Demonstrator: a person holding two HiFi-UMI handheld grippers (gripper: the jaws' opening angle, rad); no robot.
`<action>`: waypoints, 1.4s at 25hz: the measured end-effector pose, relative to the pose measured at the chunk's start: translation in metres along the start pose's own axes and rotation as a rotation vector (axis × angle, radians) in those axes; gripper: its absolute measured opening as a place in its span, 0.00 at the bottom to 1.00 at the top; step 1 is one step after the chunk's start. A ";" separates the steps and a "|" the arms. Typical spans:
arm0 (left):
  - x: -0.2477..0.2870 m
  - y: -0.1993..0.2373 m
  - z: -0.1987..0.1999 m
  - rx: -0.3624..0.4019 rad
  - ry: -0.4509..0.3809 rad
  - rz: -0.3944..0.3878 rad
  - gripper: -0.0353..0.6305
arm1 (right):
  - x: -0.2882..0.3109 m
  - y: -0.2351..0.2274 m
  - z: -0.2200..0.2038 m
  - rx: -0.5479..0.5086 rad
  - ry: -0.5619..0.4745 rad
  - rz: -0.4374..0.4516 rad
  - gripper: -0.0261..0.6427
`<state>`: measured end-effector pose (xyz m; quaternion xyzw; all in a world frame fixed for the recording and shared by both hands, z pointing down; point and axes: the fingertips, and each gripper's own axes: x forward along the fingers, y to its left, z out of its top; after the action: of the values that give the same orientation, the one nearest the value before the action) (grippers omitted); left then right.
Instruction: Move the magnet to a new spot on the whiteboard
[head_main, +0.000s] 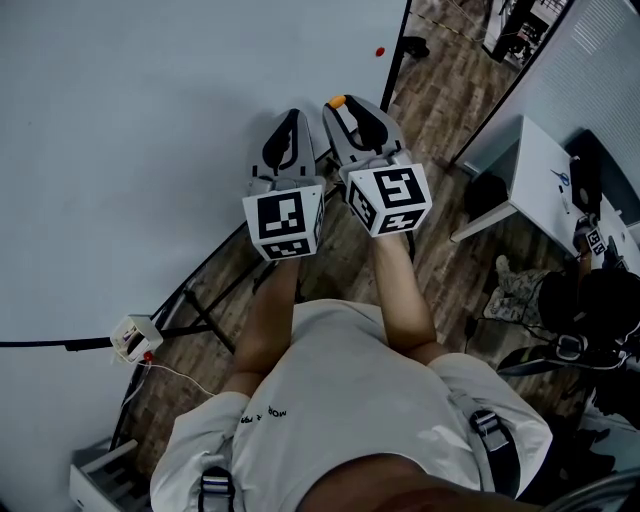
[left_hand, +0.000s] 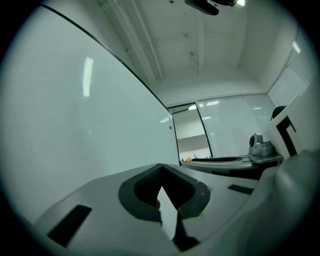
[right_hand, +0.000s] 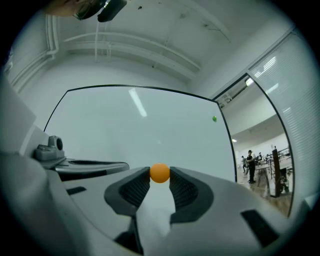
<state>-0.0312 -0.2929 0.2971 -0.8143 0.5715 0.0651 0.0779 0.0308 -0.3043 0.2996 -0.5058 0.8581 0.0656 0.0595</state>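
Here, pale whiteboard (head_main: 150, 120), wood-plank floor (head_main: 440, 100) beyond.

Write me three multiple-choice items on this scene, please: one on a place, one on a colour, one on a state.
1. Where is the magnet? A on the floor; B between the right gripper's jaw tips; C on a desk.
2. Its colour? A orange; B blue; C black.
3. The left gripper's jaws? A wide apart; B closed together; C clamped on a pen.
Answers: B, the right gripper view shows it pinched there; A, it is plainly orange; B, their tips meet.
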 end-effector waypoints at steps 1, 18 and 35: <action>0.000 0.001 0.000 0.000 0.000 0.001 0.06 | 0.000 0.000 0.000 0.001 0.000 0.001 0.23; -0.002 0.005 -0.005 -0.012 0.007 0.008 0.06 | 0.008 0.000 -0.009 0.015 0.020 0.012 0.23; 0.000 0.014 -0.011 -0.014 0.008 0.016 0.06 | 0.027 -0.006 -0.013 0.029 0.032 0.027 0.23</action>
<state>-0.0440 -0.2992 0.3069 -0.8105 0.5778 0.0663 0.0693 0.0223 -0.3324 0.3071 -0.4942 0.8665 0.0458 0.0525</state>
